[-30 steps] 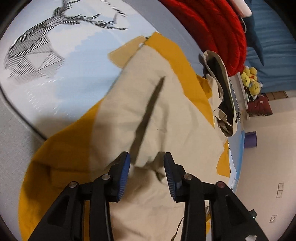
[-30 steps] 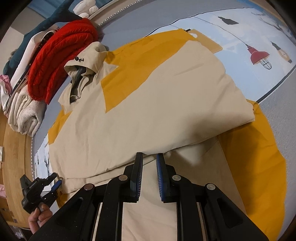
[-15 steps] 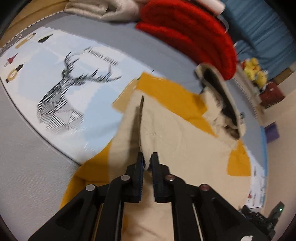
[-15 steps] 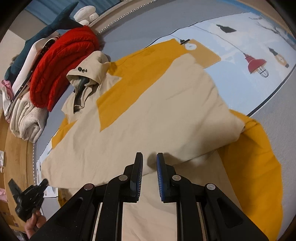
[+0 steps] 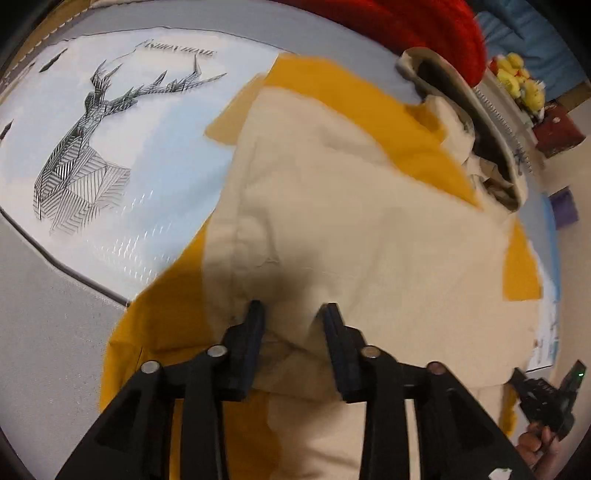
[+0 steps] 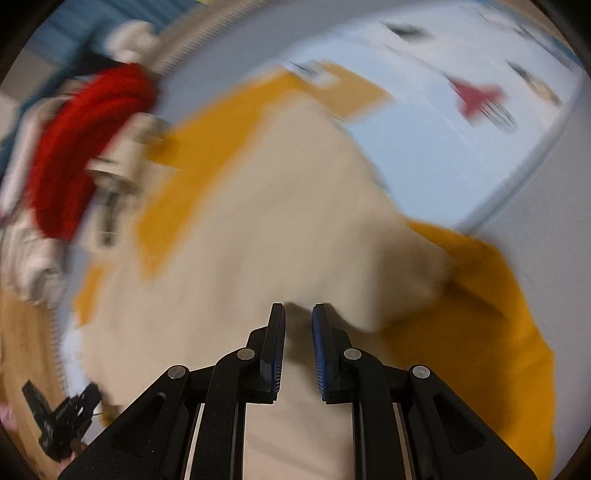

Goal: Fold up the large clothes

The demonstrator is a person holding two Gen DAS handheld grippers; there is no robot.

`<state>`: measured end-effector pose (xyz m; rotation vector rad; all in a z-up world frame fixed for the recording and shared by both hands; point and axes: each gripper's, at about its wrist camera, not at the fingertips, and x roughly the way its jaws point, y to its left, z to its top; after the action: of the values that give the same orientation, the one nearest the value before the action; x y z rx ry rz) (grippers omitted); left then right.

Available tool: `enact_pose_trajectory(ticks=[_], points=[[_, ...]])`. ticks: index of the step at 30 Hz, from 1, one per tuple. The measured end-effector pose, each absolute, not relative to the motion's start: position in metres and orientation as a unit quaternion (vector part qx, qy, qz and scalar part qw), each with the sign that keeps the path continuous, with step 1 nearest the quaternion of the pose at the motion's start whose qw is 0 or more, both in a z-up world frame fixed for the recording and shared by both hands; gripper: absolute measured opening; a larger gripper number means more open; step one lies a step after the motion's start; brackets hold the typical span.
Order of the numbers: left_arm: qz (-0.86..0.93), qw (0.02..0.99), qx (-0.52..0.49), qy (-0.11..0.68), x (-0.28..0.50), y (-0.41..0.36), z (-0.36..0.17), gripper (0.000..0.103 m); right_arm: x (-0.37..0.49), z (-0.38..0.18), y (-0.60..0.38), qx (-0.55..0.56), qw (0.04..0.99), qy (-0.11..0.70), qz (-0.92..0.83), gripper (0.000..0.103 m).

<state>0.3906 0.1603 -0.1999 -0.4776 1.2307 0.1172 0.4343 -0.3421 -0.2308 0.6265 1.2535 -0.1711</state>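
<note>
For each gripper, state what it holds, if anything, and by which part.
The left gripper is open above the beige-and-yellow garment, holding nothing. For the right gripper, narrowly parted over the cloth, blur hides any pinch.

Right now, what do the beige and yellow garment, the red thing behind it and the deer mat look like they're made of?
Garment: thin woven cloth, probably cotton, matte; it creases sharply and lies flat.
Red thing: chunky knit, likely wool or acrylic; thick ribbed ridges show.
Deer mat: smooth printed sheet, perhaps plastic or coated fabric; faint sheen and embossed dashes near its edge.
</note>
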Motion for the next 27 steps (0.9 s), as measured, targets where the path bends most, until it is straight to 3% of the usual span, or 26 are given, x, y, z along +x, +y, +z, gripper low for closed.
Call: enact_pose_trajectory(ticks=[5,8,11,14,17,22,27], points=[[0.032,0.834,-0.162,0.527,0.393,0.136,-0.153,0.033,0.437,-0.201,-0.334,0.261,0.791,0.548,-0.075,0.016],[0.029,0.827,-0.148,0.542,0.397,0.128,-0.166,0.039,0.443,-0.181,-0.31,0.224,0.821,0.524,-0.024,0.016],[0.045,0.791,-0.128,0.597,0.398,0.127,-0.199,0.039,0.447,-0.207,-0.3,0.21,0.796,0.568,-0.02,0.016],[0.039,0.81,-0.109,0.575,0.398,0.12,-0.177,0.04,0.443,-0.229,-0.306,0.219,0.768,0.6,-0.041,0.016],[0.041,0.843,-0.088,0.529,0.394,0.114,-0.142,0.043,0.445,-0.205,-0.297,0.17,0.797,0.579,-0.037,0.016],[0.03,0.872,-0.085,0.481,0.387,0.102,-0.104,0.059,0.439,-0.149,-0.272,0.117,0.849,0.516,-0.008,0.016],[0.01,0.885,-0.07,0.46,0.372,0.083,-0.094,0.059,0.422,-0.11,-0.242,0.054,0.874,0.482,-0.005,0.016]])
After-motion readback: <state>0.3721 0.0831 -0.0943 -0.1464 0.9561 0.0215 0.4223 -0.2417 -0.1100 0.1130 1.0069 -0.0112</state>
